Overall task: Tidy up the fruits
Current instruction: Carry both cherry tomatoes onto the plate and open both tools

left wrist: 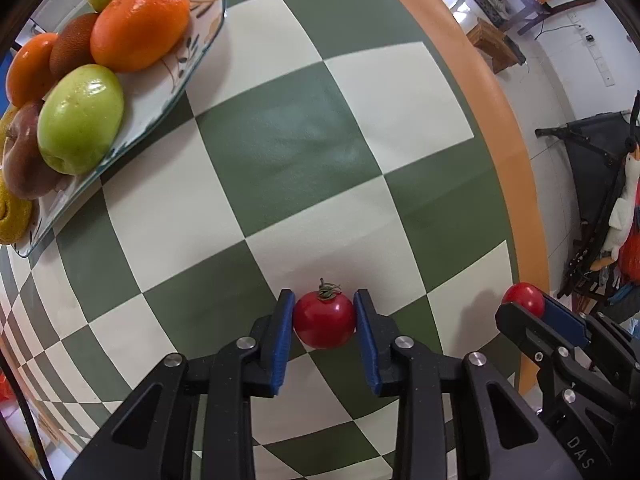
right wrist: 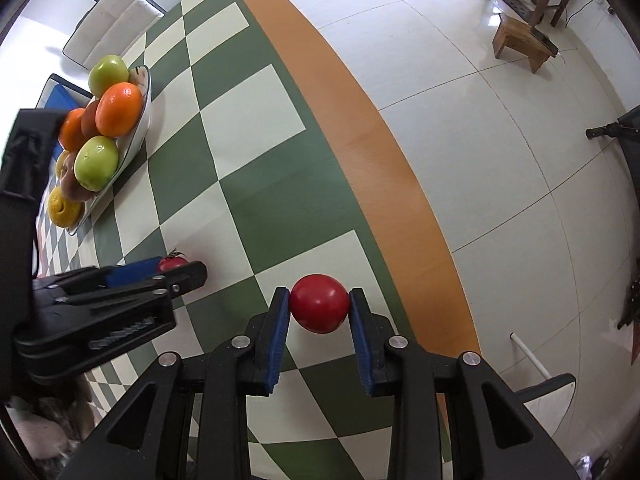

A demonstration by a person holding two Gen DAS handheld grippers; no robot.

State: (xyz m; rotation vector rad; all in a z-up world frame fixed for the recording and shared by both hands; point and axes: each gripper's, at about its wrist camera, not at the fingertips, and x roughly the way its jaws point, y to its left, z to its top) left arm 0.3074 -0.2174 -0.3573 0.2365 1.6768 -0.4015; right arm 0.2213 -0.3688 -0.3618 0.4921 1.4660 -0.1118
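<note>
My left gripper [left wrist: 324,312] is shut on a red tomato with a green stem [left wrist: 324,319], just above the checkered tablecloth. My right gripper [right wrist: 319,308] is shut on a second, smooth red tomato [right wrist: 319,303] near the table's orange edge. Each gripper shows in the other's view: the right one [left wrist: 536,312] at the lower right, the left one [right wrist: 176,270] at the lower left. A glass plate [left wrist: 176,76] at the far left holds green apples [left wrist: 80,120], oranges [left wrist: 140,24], a kiwi, a reddish apple and a yellow fruit; it also shows in the right wrist view [right wrist: 140,128].
The green and cream checkered cloth [left wrist: 280,148] has an orange border [left wrist: 492,96] at the table's right edge. Beyond it lie a tiled floor [right wrist: 480,120], a wooden stool [right wrist: 520,40] and dark furniture. White chairs [right wrist: 116,16] stand behind the plate.
</note>
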